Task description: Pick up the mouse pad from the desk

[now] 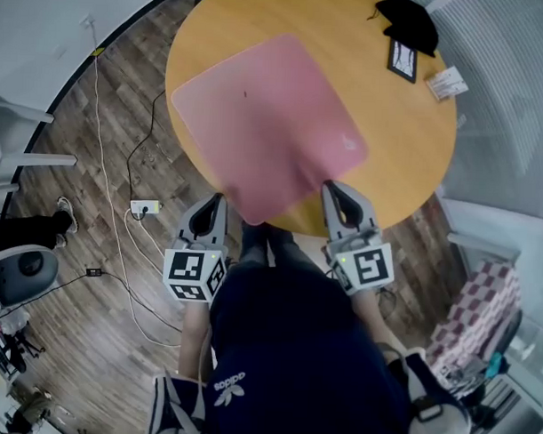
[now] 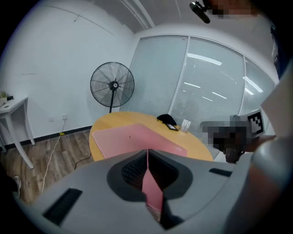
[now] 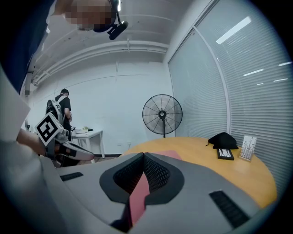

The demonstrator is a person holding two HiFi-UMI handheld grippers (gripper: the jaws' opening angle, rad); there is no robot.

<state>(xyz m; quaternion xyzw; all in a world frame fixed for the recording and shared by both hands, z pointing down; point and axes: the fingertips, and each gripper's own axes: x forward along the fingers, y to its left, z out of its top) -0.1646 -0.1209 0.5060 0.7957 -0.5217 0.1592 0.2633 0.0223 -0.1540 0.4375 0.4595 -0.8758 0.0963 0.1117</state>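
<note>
A large pink mouse pad [image 1: 266, 131] lies on the round wooden desk [image 1: 398, 145], its near edge hanging over the desk's front rim. My left gripper [image 1: 220, 199] is shut on the pad's near left edge; in the left gripper view a pink strip of the mouse pad [image 2: 151, 185] is pinched between the jaws. My right gripper [image 1: 328, 187] is shut on the near right edge, and the right gripper view shows the pink mouse pad [image 3: 138, 199] clamped in its jaws too.
At the desk's far right lie a black cloth [image 1: 410, 22], a small black frame [image 1: 403, 60] and a white card [image 1: 447, 82]. Cables and a power strip [image 1: 144, 208] run over the wooden floor at left. A standing fan [image 2: 112, 87] and a white side table [image 2: 13, 123] stand beyond.
</note>
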